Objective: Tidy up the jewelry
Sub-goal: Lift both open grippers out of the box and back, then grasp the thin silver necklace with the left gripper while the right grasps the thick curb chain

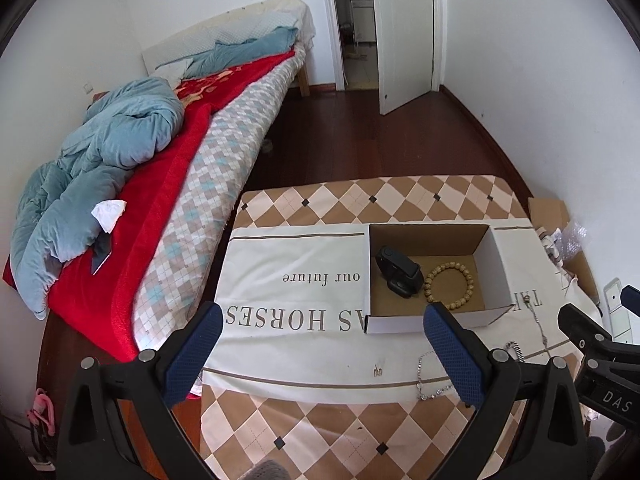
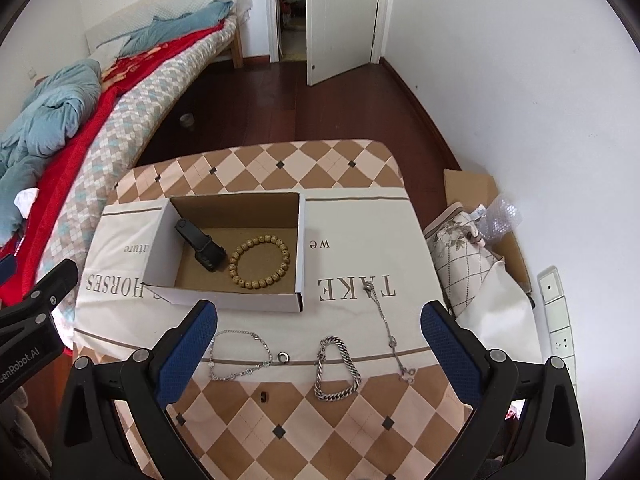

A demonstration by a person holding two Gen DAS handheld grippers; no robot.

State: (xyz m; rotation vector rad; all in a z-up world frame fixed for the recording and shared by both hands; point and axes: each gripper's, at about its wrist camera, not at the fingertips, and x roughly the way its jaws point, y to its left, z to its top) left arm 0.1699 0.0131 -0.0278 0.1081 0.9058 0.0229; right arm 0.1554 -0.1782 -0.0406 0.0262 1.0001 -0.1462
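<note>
**Q:** So where's everything sitting?

**Me:** Well, both my grippers hang over the near edge of the table (image 2: pixel 340 152), spread wide with nothing in them. My left gripper (image 1: pixel 324 354) is out left, my right gripper (image 2: pixel 320 354) above the loose pieces.

**Q:** And the jewelry?

**Me:** The bead bracelet (image 2: pixel 260 262) and a black watch (image 2: pixel 200 246) lie side by side in the cardboard box (image 2: pixel 236 302). Near of the box, on the white cloth (image 2: pixel 360 216): a thin chain (image 2: pixel 240 356) on the left, a small ring (image 2: pixel 285 357) just beside it, a chunky chain bracelet (image 2: pixel 336 368), and a long thin chain (image 2: pixel 388 332) to the right.
</note>
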